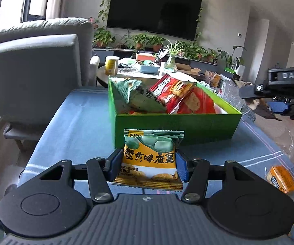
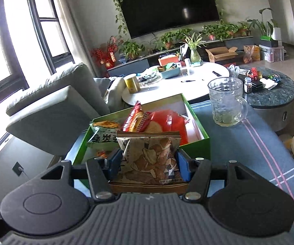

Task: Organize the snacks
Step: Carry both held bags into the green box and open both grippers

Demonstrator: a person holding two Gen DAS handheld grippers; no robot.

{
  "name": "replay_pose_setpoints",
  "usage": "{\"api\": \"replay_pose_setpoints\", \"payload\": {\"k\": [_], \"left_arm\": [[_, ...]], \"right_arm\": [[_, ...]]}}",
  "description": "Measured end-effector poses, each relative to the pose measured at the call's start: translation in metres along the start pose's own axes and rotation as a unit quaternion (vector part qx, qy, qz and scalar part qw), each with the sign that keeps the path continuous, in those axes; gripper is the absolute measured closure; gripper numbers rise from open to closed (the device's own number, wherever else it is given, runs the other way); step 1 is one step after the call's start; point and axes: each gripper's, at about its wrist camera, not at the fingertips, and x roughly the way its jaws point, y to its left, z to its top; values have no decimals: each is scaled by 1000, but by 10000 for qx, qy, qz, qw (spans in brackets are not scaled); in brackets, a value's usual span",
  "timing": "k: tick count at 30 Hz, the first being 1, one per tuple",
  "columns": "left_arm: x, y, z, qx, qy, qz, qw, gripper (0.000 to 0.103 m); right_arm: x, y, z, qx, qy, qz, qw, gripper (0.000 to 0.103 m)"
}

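Left gripper (image 1: 149, 164): I'm seeing its blue pads pressing both sides of a yellow-and-green snack packet (image 1: 149, 159), held upright just in front of the green box (image 1: 175, 126).
Right gripper (image 2: 149, 164): I'm clamping a brown chip bag (image 2: 150, 158) between the pads, at the box's near edge (image 2: 196, 145).
Box: it's sitting on the blue cloth (image 1: 75, 126), holding red (image 1: 184, 99) and green (image 1: 132, 94) packets.
Orange packet (image 1: 281, 178): lying on the cloth, apart.
Glass mug (image 2: 225, 102): standing beside the box.

Blue-clothed table (image 1: 81, 122): green box (image 1: 175, 126), glass mug (image 2: 226, 102)
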Motion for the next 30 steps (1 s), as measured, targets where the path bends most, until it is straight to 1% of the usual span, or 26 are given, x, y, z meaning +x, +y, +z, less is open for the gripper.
{"api": "replay_pose_setpoints", "payload": {"k": [10,17,24,30], "left_arm": [[21,-22,36,329,-122,-215,9992,52],[43,-35,64,540,-209,-315,9978,52],[69,-44,82,625,-233,-453,9967,52],[95,-51,90,853,-246,-526,9947,52]], "right_arm": [[16,-2,16,-95,-96,-63,9999,45],[29,-11,25,-23,-91,-116,9999,45],[48,-19,32,49,13,-213,9998,45],[66,-21,34,50,91,-238,9997,45]]}}
